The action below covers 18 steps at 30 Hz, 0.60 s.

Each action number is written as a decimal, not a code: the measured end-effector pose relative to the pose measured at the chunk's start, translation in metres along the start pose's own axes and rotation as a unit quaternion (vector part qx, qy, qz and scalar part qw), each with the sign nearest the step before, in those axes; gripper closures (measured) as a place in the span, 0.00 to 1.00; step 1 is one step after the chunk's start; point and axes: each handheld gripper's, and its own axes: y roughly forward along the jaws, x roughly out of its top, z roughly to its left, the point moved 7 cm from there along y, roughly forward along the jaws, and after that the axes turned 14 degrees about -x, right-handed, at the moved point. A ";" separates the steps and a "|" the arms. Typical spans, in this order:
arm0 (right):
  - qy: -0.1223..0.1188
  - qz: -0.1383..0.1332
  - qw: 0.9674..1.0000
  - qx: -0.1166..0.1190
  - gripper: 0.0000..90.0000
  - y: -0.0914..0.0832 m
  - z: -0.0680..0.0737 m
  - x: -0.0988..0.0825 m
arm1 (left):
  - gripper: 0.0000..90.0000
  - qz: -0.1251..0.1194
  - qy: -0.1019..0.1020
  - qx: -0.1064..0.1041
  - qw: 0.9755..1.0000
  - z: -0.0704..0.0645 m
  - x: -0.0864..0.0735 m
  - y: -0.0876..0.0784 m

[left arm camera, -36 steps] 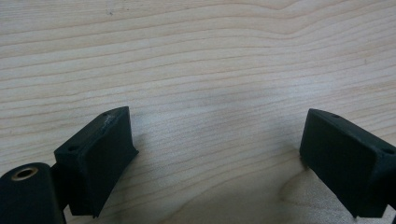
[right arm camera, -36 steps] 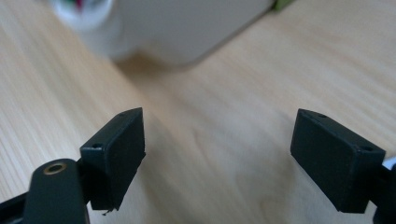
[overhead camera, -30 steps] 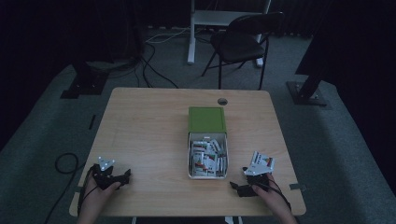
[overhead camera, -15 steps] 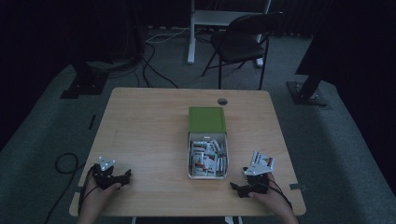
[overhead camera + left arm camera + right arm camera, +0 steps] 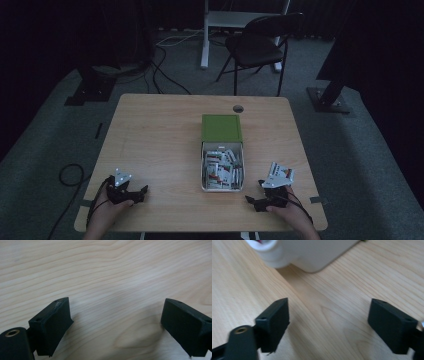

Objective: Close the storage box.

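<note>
**The box sits closer to my right jaws**

I look down at the desk point(image 5: 165, 130). Both of my grippers rest near its front edge, one at each corner. The white box point(image 5: 222, 167) stands between them, but not in the middle. It is much nearer to my right gripper point(image 5: 254, 195) than to my left gripper point(image 5: 142, 192).

The box is full of little packets point(image 5: 220, 170). Its green lid point(image 5: 221, 128) is flipped open and lies flat behind it, on the far side. The box is longer from front to back than from side to side, so its long way points away from me.

In the right gripper view I see the rounded near corner of the box point(image 5: 294, 252) up ahead and a bit to the left of the right gripper point(image 5: 329, 325). The jaws stand wide open, with bare wood between them. They hold nothing.

In the left gripper view the left gripper point(image 5: 115, 322) is wide open too, over plain wood. It holds nothing either, and the box lies well apart from it, off toward the middle of the desk.

So I think the right hand should go first. It has a short way to go: forward and in toward the middle. The packets lie low inside the walls, so I think I must come in from above, over the near rim. If I go in low I could bump the wall and push the box.
</note>
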 end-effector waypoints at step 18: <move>0.016 -0.030 0.999 -0.012 0.15 -0.016 -0.009 0.011 | 0.11 -0.014 0.091 -0.065 0.994 -0.051 0.029 0.017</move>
